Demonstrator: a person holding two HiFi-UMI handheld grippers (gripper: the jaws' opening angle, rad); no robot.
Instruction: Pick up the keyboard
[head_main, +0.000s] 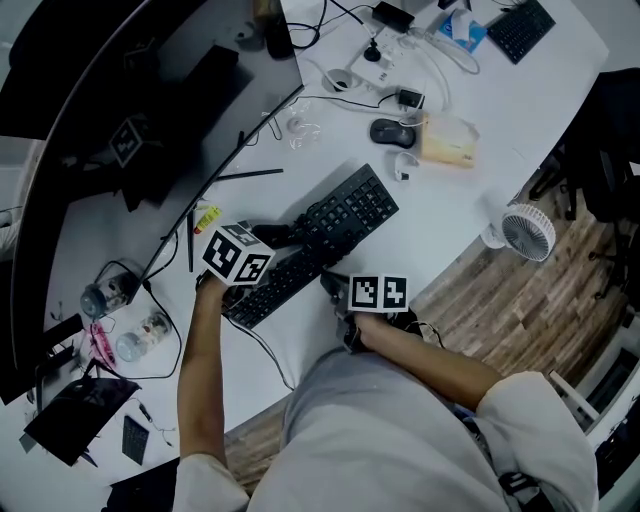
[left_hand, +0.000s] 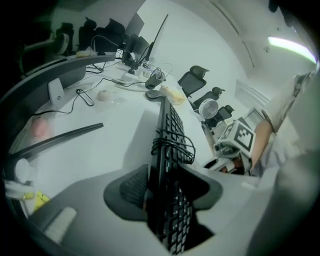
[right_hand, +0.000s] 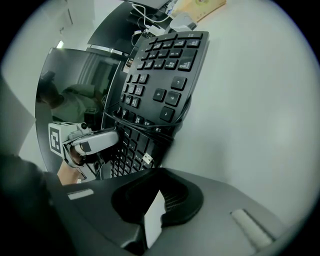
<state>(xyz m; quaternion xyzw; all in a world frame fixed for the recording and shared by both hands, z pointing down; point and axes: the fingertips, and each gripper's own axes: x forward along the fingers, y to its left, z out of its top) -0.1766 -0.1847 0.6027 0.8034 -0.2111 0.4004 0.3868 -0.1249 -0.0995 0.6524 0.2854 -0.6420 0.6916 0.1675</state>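
1. Monitor (head_main: 120, 120): the curved screen stands at the left of the white table (head_main: 500, 110). The keyboard's left end lies just in front of its lower edge.
2. Left gripper (left_hand: 162, 190): the jaws are clamped on the keyboard (head_main: 345, 215) near its left end, with the board's edge seated between the two pads.
3. Keyboard location: it sits at the middle of the table, directly ahead of the person and between the two grippers. A shadow beside it suggests the gripped end is tilted up. Whether the whole board is clear of the table cannot be told.
4. Orientation: in the head view the long axis runs diagonally from lower left to upper right. The keys face up and the number-pad end points away, toward the mouse (head_main: 390, 132).
5. Cable (left_hand: 172, 145): it is looped around the board's middle, and its plug (right_hand: 146, 159) hangs loose.
6. Right gripper (right_hand: 154, 210): the jaws stand nearly together with only a thin pale slit between them and nothing held. The keyboard's near edge lies just past the tips.
7. Risk, pivoting: the board is gripped at one end only, so the long free end may sag or twist in the pads.
8. Risk, snagging: the cable loops may slide off, leaving the plug to drag or catch.
9. Risk, collision: a swinging far end could strike the mouse.
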